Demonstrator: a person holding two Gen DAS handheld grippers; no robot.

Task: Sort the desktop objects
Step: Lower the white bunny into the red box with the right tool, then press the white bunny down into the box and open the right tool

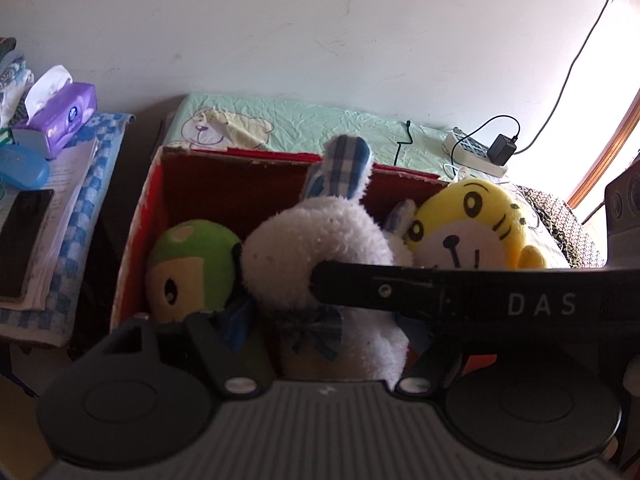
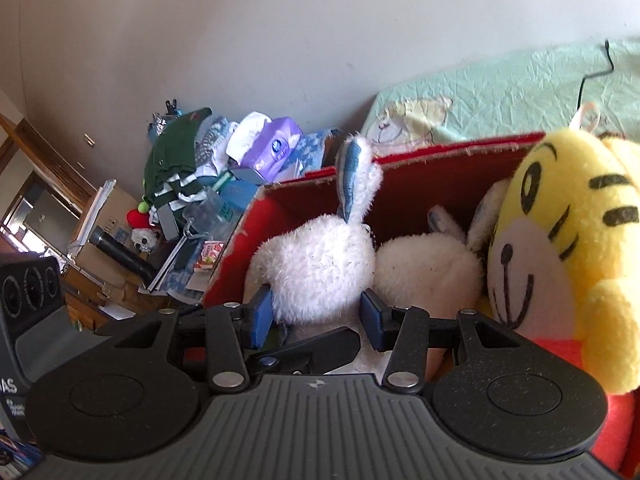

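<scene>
Red box holds green doll, white rabbit, yellow tiger.

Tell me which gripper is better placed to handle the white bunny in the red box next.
Right. The right gripper has its blue pads on either side of the white bunny; the left gripper sits lower beside it.

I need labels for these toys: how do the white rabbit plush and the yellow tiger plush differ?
The white rabbit plush is shaggy and plain white with blue plaid ears; the yellow tiger plush is smooth with black stripes. The right gripper's pads flank the rabbit; nothing grips the tiger. Both sit in the red box.
</scene>
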